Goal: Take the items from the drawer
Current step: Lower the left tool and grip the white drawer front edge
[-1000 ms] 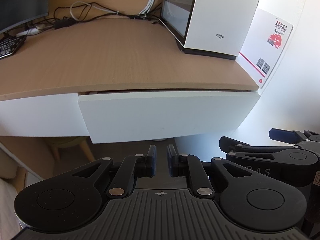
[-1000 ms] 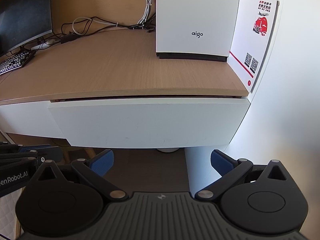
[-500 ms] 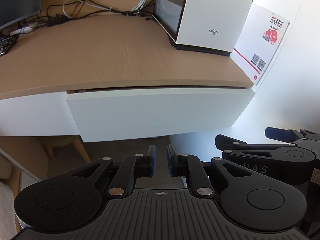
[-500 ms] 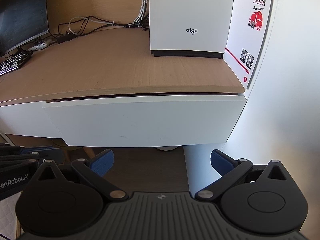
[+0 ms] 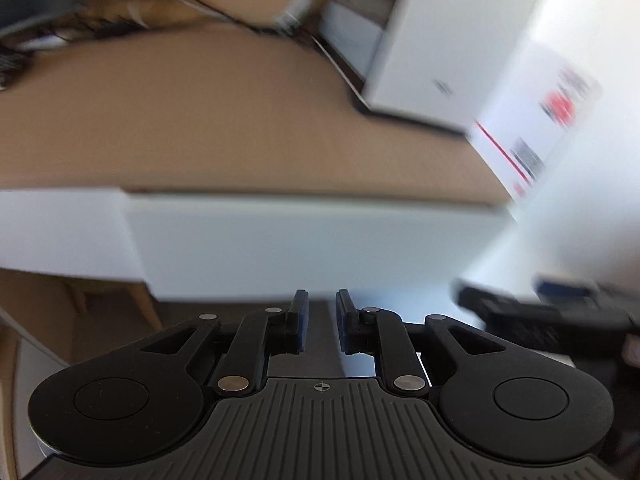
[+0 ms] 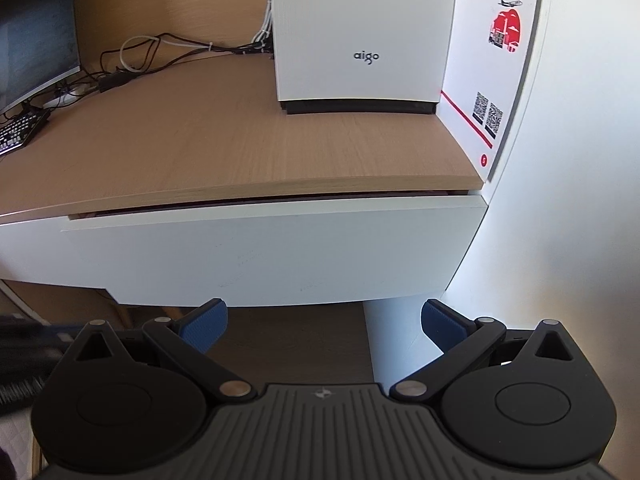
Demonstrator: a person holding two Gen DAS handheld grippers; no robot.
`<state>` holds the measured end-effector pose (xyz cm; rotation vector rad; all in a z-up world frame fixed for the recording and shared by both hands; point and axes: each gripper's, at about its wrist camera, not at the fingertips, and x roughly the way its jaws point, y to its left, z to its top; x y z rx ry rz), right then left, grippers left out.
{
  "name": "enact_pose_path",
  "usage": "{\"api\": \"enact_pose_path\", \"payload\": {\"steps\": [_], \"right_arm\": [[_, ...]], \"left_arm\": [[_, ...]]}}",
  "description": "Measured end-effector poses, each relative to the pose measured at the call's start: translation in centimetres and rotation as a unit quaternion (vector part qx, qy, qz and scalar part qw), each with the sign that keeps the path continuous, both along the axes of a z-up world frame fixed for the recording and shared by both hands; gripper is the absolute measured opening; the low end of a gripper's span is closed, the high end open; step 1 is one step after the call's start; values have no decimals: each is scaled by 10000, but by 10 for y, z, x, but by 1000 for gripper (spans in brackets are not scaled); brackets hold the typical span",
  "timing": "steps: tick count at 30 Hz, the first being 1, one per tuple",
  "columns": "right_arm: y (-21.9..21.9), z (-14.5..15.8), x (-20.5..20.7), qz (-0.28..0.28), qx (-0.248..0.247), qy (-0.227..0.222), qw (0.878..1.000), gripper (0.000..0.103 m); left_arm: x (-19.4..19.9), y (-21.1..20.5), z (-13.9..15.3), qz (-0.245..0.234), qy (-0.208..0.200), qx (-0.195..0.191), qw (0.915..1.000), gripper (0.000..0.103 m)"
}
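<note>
Drawer (image 6: 272, 256) sits under the right end of the wooden desk (image 6: 224, 148). White flat front, no handle visible. It's cracked open a little: a thin dark gap runs between the top edge of the front and the desktop, wider at the left end. Contents not visible from either camera.

Right gripper (image 6: 324, 320): jaws spread wide, nothing between them. Blue pads (image 6: 204, 322) sit just below the drawer's bottom edge, not touching it. Gripper is roughly centred on the right half of the drawer front.

Left gripper (image 5: 319, 322): jaws nearly together, only a narrow slot left between the pads, nothing held. Also low, in front of the drawer front (image 5: 304, 248), apart from it. The left wrist view is heavily motion-blurred, so I can't say how close the tips are to the panel, probably near but not in contact. The right gripper shows at the right edge of that view as a dark smear.

On the desk: white computer case (image 6: 360, 32) marked "aigo" at the back right, a white card (image 6: 492, 60) with red print and QR codes leaning on the wall just beside it, a tangle of cables (image 6: 160, 52) behind, a monitor (image 6: 32, 40) and keyboard (image 6: 20, 132) at far left.
</note>
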<state>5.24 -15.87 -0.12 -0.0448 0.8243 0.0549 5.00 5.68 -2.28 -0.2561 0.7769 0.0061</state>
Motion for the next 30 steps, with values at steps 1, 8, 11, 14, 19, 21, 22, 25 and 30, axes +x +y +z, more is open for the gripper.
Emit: {"api": "enact_pose_path", "payload": {"steps": [1,8,11,14,19,21,22,25,30], "right_arm": [[-2,0,2,-13,-8,-5,10000,103],[-3,-2,13,146,-85,-53,9998,103],[-1,-1,20,290,-106,-209,9993,103],[4,0,28,396,-75,-343,9986,103],[18,-6,48,551,39,-452,9975,103],[26,-10,60,538,70,-445,9975,103],[30,-12,65,522,78,-435,9977,103],[38,-15,76,497,95,-440,9977,103],[39,-16,80,496,86,-417,9979,103]], "left_arm": [[1,11,2,294,-148,80,9994,16],[39,85,-14,1377,4,314,9900,16],[45,100,-17,1594,-38,241,9869,16],[51,102,-19,1570,-75,276,9872,16],[58,105,-25,1540,46,190,9879,17],[61,103,-26,1523,71,233,9880,17],[62,102,-28,1528,96,258,9879,17],[64,101,-31,1581,154,258,9870,17],[71,100,-31,1573,163,232,9871,16]]}}
